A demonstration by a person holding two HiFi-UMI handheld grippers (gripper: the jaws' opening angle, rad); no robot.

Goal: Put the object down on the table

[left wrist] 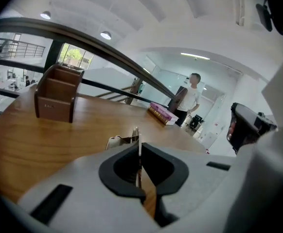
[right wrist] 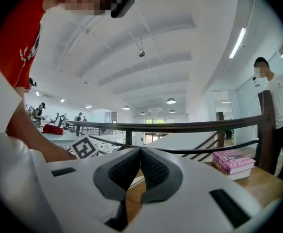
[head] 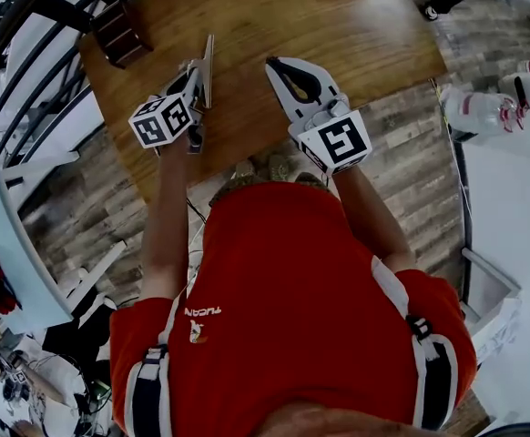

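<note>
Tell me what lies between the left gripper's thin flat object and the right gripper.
Only bare wooden table, seen in the head view. The thin flat object is clamped in the left gripper; the right gripper is shut and empty.

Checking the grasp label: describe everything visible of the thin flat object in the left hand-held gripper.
The thin flat object looks like a pale, stiff sheet, seen nearly edge-on in both the head view and the left gripper view. The left hand-held gripper is shut on it, with its pads pressing both faces. The object stands on edge, projecting past the jaw tips, over the wooden table. A beige part shows beside the edge. What it is, and whether it touches the table, cannot be told.
</note>
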